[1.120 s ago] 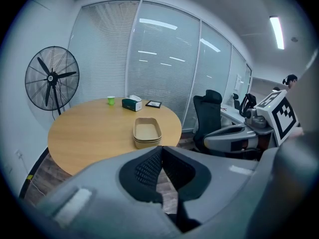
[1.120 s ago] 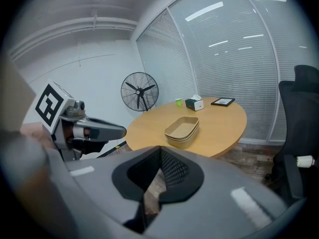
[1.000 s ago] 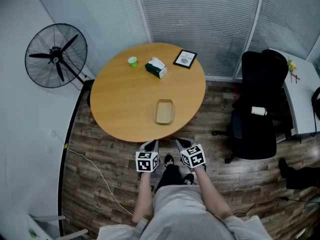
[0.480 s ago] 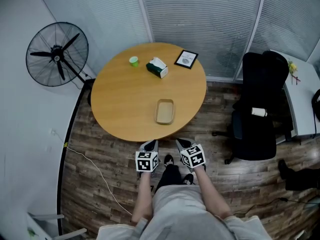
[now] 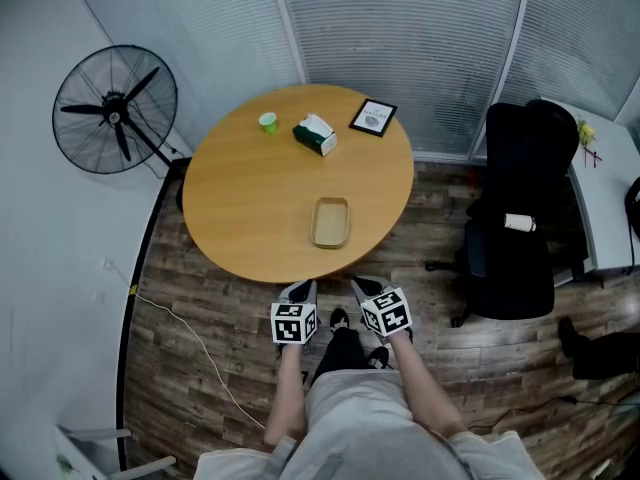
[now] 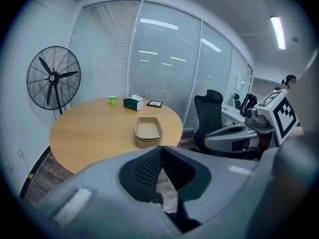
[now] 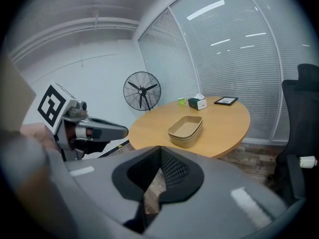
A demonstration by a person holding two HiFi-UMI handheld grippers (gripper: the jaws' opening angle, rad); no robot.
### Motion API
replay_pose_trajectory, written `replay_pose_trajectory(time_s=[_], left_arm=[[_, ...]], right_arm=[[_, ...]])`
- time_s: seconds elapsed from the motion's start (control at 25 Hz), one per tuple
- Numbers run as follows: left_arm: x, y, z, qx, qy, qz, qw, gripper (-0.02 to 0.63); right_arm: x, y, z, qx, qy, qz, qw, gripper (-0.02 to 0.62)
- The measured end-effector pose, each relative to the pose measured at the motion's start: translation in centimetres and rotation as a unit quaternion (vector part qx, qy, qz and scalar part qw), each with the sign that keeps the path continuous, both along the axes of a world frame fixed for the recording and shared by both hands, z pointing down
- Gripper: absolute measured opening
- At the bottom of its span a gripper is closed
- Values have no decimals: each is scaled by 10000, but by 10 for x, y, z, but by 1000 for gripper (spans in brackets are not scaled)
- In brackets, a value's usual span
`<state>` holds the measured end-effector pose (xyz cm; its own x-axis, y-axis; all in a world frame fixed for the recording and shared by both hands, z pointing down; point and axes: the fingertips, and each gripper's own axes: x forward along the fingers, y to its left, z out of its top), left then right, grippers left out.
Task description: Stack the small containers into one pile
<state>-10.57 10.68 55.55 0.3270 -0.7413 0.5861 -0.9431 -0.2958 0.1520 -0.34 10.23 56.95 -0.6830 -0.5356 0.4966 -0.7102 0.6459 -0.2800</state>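
Observation:
Tan paper containers sit nested in one pile near the front edge of the round wooden table; the pile shows in the left gripper view and the pile in the right gripper view. My left gripper and right gripper hang side by side in front of the table's near edge, over the floor. Both are shut with nothing between the jaws, short of the pile. The left gripper and the right gripper each show their tips pressed together.
On the table's far side stand a small green cup, a green tissue box and a black picture frame. A standing fan is at the left, a black office chair at the right. A cable runs across the wooden floor.

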Motion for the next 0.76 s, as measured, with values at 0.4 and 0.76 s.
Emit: replay_pose_trajectory(time_s=[0.4,0.76], left_arm=[[-4,1,3,-28,42,-10,10000,5],[-6,1,4,-34,74,0,10000,5]], right_arm=[[-2,2,2,-30,41,-9,10000,-2],[-5,4,3,-48,75,-61,9999,-2]])
